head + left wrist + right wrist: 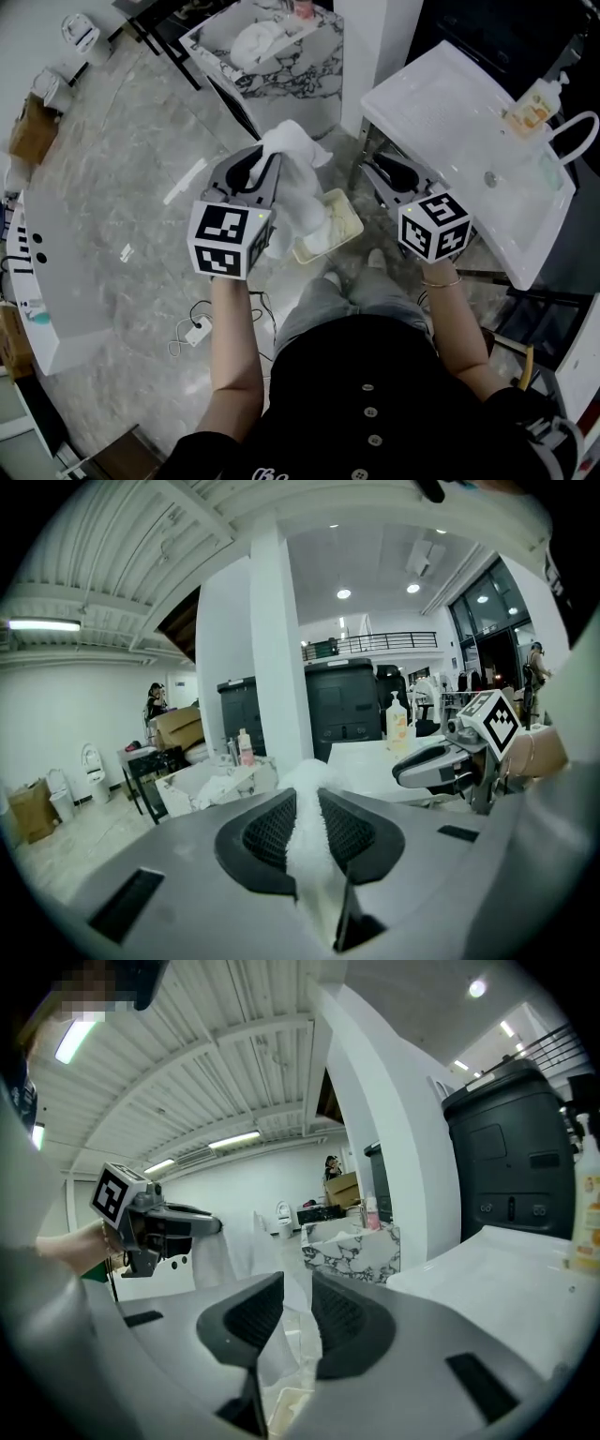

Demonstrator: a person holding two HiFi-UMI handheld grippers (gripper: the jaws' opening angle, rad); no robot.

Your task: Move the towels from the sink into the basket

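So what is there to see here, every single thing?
towel: one, white, hanging from the left gripper over the basket
heaped towels: white, count unclear, in the marble sink
basket: one, cream, on the floor ahead of the person
marble sink: one, white with grey veins, beyond the basket
white sink: one, at the right
soap bottle: one, orange label, on the white sink's far edge
pink bottle: one, on the marble sink
cable: one, white, on the floor at the left
left hand-held gripper: grey, shut on the towel
right hand-held gripper: grey, jaws apart, nothing between them
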